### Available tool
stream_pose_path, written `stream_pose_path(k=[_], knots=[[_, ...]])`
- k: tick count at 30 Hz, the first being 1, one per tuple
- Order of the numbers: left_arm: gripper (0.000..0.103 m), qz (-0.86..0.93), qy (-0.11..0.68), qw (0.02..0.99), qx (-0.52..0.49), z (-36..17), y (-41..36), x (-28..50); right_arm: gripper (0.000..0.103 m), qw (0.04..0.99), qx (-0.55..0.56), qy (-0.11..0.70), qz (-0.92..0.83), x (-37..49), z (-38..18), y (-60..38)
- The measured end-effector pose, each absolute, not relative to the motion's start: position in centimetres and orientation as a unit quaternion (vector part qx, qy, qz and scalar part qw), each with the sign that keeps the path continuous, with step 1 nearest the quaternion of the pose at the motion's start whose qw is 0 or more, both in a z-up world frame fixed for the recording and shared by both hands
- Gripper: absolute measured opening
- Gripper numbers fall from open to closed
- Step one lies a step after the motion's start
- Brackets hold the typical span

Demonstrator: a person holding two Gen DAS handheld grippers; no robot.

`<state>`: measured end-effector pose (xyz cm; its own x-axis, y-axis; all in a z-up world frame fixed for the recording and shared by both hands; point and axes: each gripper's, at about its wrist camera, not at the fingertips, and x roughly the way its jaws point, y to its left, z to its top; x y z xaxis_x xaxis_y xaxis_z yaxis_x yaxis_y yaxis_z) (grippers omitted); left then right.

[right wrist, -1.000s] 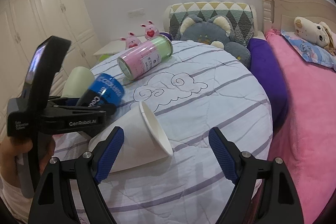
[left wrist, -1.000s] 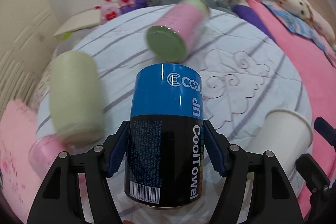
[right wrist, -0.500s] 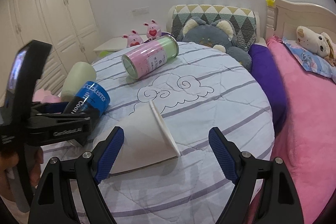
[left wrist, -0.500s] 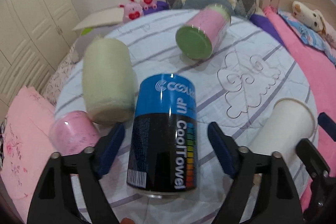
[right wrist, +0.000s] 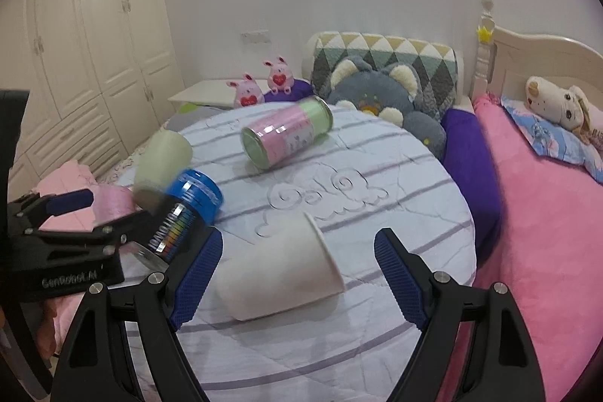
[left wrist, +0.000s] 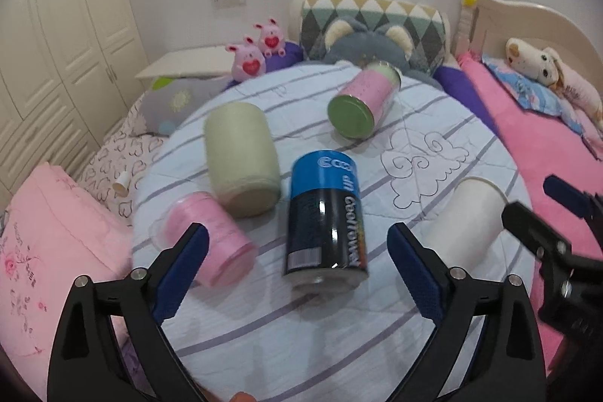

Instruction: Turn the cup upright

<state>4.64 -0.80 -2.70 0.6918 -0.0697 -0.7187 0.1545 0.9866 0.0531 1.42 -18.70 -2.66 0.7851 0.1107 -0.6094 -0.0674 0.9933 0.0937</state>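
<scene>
One white cup (right wrist: 280,272) | lay on its side on the bed (right wrist: 395,176), rim toward right | likely light, thin-walled, crushable; grip mid-wall gently | right hand-held gripper (right wrist: 297,283) open, straddling it | left hand-held gripper (left wrist: 297,274) open, empty.

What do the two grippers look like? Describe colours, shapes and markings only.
Both are alike: the left gripper and right gripper have black angular plastic arms with silver screws and blue, ridged finger pads. In the right wrist view, the left gripper's body bears pale "GenRobot.AI" lettering.
</scene>
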Motion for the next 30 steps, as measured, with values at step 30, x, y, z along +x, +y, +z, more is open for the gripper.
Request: stream_pose_path(k=[30], knots=[[0.101,-0.040,0.373,0.927,0.020,-3.9,7.6,5.1,0.084,0.836,0.115,0.519,0.133,13.0,-6.4,-9.4]])
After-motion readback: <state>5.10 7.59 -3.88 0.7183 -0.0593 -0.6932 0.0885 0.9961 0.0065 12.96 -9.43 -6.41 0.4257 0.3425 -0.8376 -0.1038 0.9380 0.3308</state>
